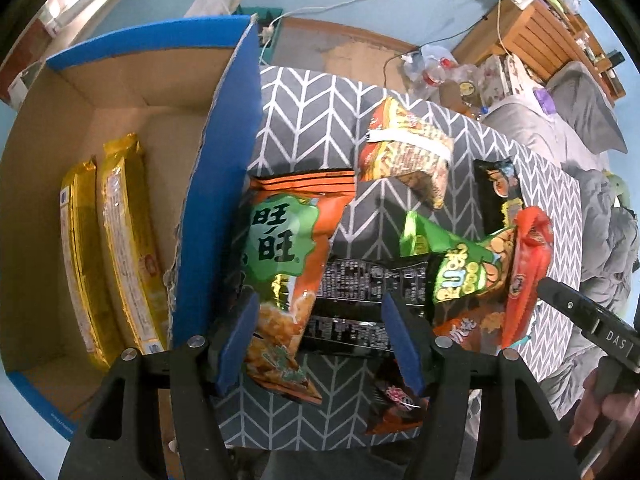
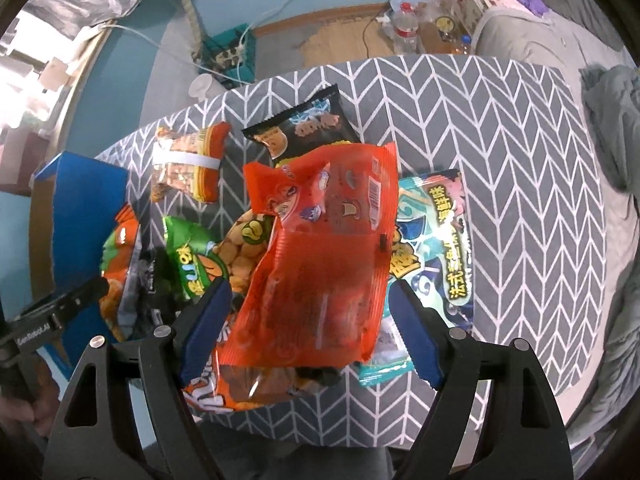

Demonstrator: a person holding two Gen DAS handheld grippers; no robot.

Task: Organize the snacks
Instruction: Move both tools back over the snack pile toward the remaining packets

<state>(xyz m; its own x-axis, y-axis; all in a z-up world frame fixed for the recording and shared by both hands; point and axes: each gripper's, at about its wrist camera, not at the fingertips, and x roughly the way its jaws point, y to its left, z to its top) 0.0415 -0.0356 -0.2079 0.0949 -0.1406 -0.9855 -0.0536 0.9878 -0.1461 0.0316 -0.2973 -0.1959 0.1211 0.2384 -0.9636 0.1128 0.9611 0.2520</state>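
Orange-green snack bag (image 1: 286, 276) between the parted left tool (image 1: 320, 344) jaws.

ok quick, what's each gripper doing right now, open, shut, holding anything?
Left gripper: open above the orange-and-green rice cracker bag, holding nothing.
Right gripper: open around the red translucent snack bag, not clamped.
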